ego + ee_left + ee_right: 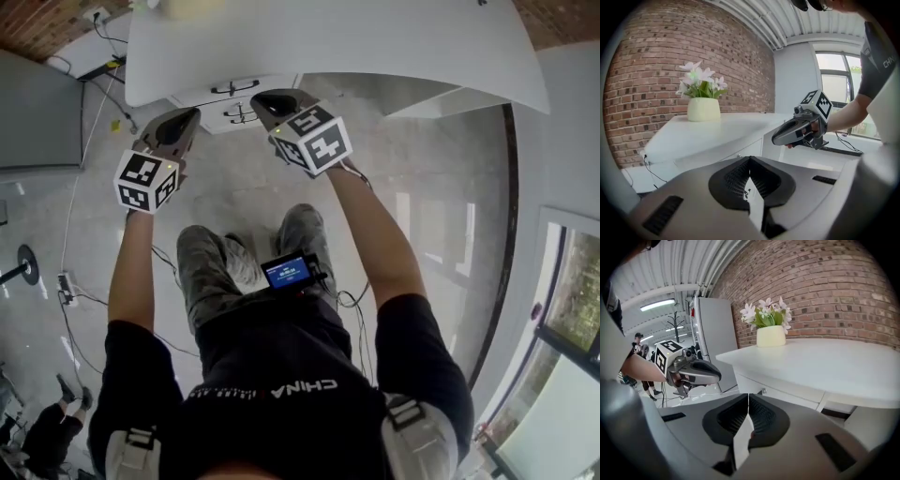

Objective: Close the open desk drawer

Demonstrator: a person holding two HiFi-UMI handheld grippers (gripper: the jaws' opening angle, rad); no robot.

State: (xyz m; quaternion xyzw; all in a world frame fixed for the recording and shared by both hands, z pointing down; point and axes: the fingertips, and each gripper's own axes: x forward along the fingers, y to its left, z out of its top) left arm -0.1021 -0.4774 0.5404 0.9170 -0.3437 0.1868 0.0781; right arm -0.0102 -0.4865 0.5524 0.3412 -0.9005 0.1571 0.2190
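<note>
The left gripper (185,120) and right gripper (265,99) hang before the white desk (375,47), each with jaws pressed together on nothing. The desk drawer (217,101) lies just beyond their tips; how far out it stands is unclear. A 1-sided push could skew and jam it, a narrow tip could slip off its smooth front, and a slam might rock the flower pot (771,336).

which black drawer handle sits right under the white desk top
The upper black handle, at the white desk top's edge; the other handle sits below it.
</note>
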